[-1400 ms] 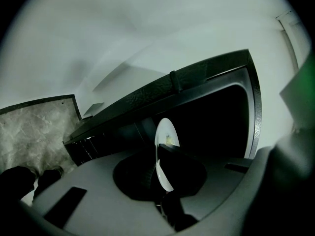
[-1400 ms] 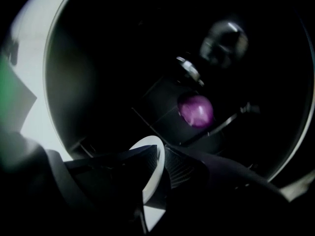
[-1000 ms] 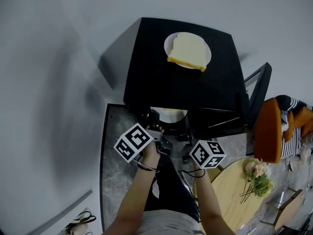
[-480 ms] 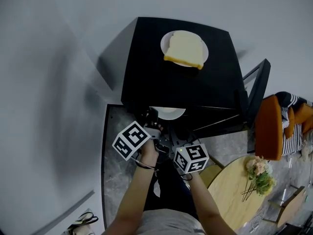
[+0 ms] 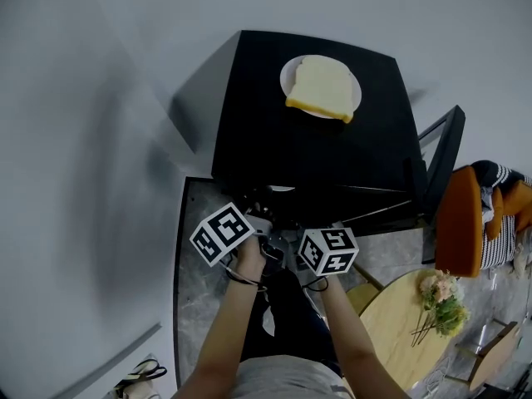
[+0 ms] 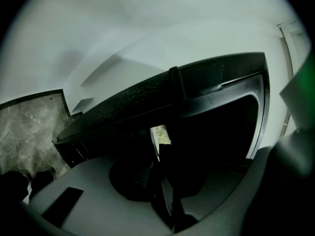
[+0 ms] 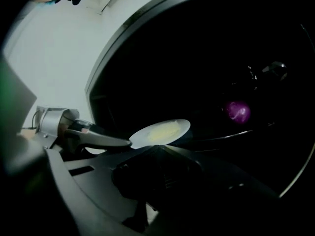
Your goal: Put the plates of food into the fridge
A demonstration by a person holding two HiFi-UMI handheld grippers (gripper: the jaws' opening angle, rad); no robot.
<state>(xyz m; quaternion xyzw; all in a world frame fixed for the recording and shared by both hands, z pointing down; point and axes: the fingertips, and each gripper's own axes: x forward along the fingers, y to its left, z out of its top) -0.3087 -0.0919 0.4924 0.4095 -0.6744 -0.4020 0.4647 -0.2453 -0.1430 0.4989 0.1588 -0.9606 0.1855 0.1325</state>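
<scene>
The person wears a grey top (image 5: 278, 382) and dark trousers (image 5: 289, 322). A thin black cord (image 5: 241, 279) loops each wrist. The left gripper (image 6: 161, 149) and right gripper (image 7: 156, 149) have smooth grey shells and black jaws. Each carries a cube (image 5: 221, 233) of black-and-white square markers.

Your fridge (image 5: 307, 148) is black all over, and dark inside too. The plate on top (image 5: 283, 75) is white, its bread (image 5: 322, 88) pale yellow with a deeper golden crust. The plate inside (image 7: 183, 125) is white with pale yellow food (image 7: 160, 132), and a purple blob (image 7: 238, 112) shows in the dark. Your left marker cube (image 5: 221, 234) and right marker cube (image 5: 328, 250) carry black squares on white. The floor (image 5: 195, 289) is grey and marbled, the chair (image 5: 455, 223) orange, the cloth (image 5: 497, 223) striped dark and white, the round table (image 5: 386, 327) light wood, the flowers (image 5: 439, 302) pink and green
</scene>
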